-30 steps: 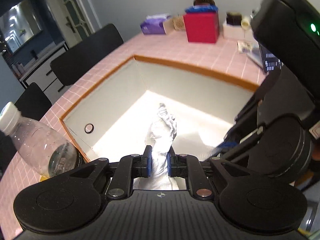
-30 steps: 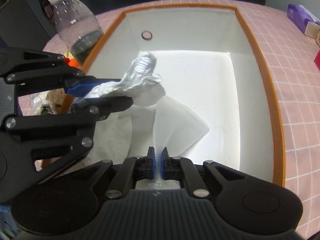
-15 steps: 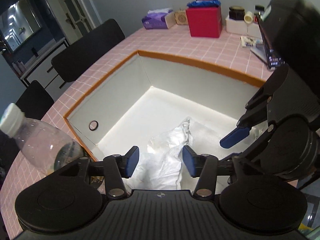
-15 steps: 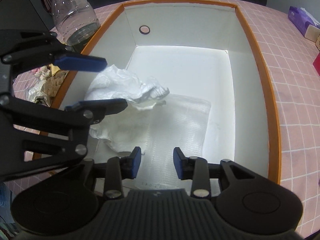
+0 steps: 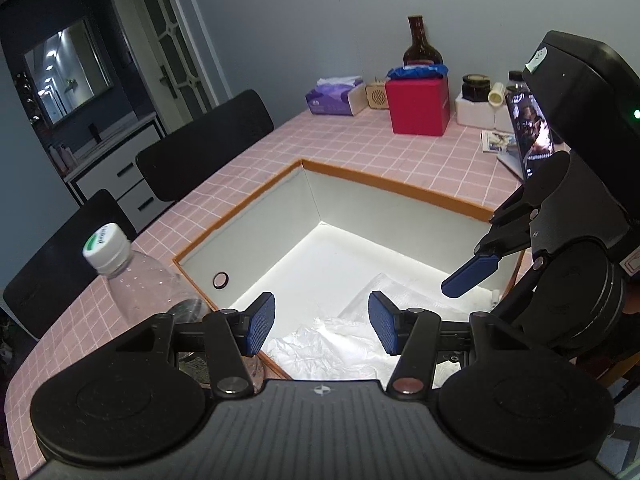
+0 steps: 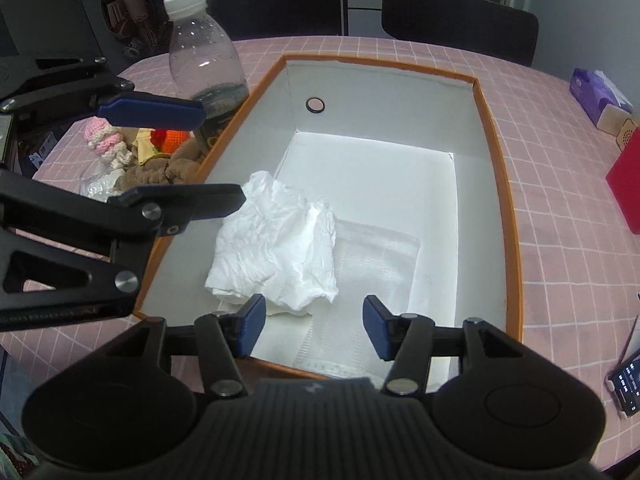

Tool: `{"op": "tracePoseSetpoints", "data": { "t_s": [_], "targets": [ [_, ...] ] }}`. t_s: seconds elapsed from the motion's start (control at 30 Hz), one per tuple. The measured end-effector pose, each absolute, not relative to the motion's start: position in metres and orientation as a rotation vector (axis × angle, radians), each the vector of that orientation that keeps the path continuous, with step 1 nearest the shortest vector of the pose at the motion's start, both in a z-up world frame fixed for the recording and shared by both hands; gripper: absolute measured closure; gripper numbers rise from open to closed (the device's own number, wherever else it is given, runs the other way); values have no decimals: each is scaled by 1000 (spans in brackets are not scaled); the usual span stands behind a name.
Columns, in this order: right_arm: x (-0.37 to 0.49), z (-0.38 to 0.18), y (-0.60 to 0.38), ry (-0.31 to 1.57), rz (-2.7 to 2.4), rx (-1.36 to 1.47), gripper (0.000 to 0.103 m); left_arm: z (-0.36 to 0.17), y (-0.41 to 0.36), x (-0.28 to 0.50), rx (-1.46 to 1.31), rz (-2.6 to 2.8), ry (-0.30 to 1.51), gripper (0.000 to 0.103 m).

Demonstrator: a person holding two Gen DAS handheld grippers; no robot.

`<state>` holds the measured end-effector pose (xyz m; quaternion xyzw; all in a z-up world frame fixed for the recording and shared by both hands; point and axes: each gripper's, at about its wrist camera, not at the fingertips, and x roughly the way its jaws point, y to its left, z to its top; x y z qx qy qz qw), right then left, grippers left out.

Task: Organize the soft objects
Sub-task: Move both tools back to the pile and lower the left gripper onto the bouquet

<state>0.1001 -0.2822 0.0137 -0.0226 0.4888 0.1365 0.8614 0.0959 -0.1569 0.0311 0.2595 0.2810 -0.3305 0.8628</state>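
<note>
You have let go of both pieces since a second ago: the crumpled white cloth [image 6: 276,248] that your left gripper [image 5: 322,326] held pinched and the flat clear bag [image 6: 372,276] that your right gripper [image 6: 314,326] held now lie loose in the box [image 6: 500,184], and both sets of jaws have come wide apart and empty.

The cloth sits on the box floor against the left wall, at the near end, overlapping the left edge of the bag, which lies flat along the near floor. Your left gripper hangs above the box's left rim, your right one just over the near rim.

Outside the box, on the pink tiled surface [image 6: 560,208] to the left, a pile of knitted toys [image 6: 132,148] waits beside the plastic bottle [image 6: 206,56], which stands touching the rim.

The bottle is your main risk, I judge: it stands between your left gripper and that pile, so a careless reach could knock it over or into the box. The toys also lie tangled, so a grab may lift several and drop one short. The cloth is bunched high; a toy set on it could roll.
</note>
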Motion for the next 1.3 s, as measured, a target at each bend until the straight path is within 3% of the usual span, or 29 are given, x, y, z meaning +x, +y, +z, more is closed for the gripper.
{"op": "tracePoseSetpoints", "data": {
  "t_s": [0.63,1.3],
  "targets": [
    [50,46,-197,756,403,-103,35,44,-52,62,287,-523,469,39],
    [50,-5,-119,521,443,-40,30,-25,58,44,95,-278,484,38]
  ]
}}
